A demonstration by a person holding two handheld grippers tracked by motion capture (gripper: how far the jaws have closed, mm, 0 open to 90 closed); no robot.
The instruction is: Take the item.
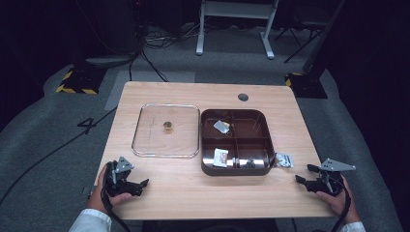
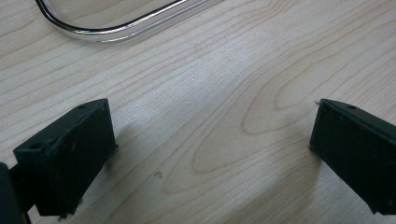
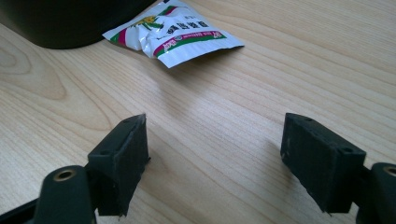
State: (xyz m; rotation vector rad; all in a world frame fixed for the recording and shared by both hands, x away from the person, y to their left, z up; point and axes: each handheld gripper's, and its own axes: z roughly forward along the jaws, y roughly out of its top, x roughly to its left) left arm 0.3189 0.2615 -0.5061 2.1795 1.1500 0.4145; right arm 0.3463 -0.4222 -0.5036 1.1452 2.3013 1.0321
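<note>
Near the packet (image 3: 173, 35), right tongs (image 3: 215, 163) gape; printing perhaps unreadable.

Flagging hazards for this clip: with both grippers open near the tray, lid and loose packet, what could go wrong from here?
1. The packet lies flat on the table, one end against the dark tray; the open right gripper may push it along instead of pinching it.
2. The clear lid looks thin-rimmed and smooth; the open left gripper could slip on its edge.
3. Small items already in the tray could be jostled if it gets bumped.
</note>
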